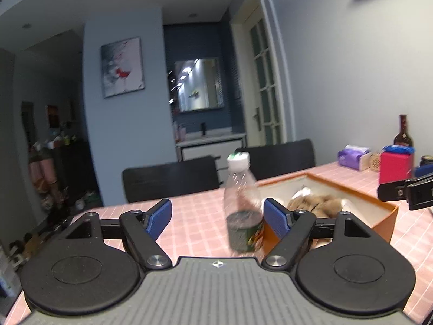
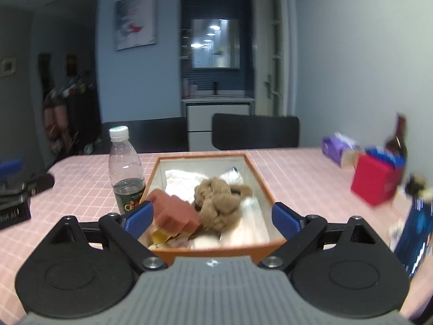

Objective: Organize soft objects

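Note:
An orange-walled box (image 2: 260, 179) sits on the pink checked table. It holds a brown plush toy (image 2: 219, 203), a reddish sponge (image 2: 173, 214), white cloth (image 2: 184, 181) and other pale soft items. My right gripper (image 2: 213, 219) hovers at the box's near end, open, nothing between its blue pads. In the left wrist view the box (image 1: 351, 189) lies to the right with the plush toy (image 1: 316, 203) inside. My left gripper (image 1: 217, 218) is open and empty. A clear plastic bottle (image 1: 240, 203) stands just beyond its right finger, by the box's corner.
The bottle (image 2: 125, 173) stands against the box's left wall. At the far right of the table are a red box (image 2: 376, 182), a purple tissue pack (image 2: 338, 149), a brown glass bottle (image 2: 396, 140) and a blurred blue pack (image 2: 416, 238). Two black chairs (image 2: 255, 131) line the far edge.

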{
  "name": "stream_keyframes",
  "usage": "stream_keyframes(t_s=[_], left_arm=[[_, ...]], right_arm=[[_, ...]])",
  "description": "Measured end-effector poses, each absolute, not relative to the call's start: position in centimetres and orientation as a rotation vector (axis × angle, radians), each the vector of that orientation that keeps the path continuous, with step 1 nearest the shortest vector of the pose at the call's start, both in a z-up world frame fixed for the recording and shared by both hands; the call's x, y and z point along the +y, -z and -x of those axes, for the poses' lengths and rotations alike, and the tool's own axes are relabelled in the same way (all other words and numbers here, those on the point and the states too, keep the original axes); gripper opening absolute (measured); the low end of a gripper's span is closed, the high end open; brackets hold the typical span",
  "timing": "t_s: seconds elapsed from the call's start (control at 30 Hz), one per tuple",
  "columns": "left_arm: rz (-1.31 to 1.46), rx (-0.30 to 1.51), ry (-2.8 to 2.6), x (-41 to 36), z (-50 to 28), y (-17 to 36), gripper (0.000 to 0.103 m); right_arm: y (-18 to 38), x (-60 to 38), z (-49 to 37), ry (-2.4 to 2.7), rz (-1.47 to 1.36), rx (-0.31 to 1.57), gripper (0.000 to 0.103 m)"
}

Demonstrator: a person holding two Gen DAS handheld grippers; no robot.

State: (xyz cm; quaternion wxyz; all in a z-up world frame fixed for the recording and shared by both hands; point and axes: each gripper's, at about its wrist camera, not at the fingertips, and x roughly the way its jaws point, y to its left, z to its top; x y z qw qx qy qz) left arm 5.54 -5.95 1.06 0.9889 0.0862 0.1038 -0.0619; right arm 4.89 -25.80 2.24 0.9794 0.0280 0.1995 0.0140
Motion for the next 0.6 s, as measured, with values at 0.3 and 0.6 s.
stream_keyframes(t_s=[0.3, 0.6], left_arm=[[-0.142, 0.283, 0.135, -3.6, -4.5, 0.8, 0.095], [-0.111, 0.356, 0.115, -2.5, -5.0, 2.4, 0.095]], right_arm=[[1.6, -22.6, -2.9, 0.084, -0.15, 0.4, 0.094], [2.9, -20.6, -3.9, 0.044, -0.108, 0.438, 0.094]])
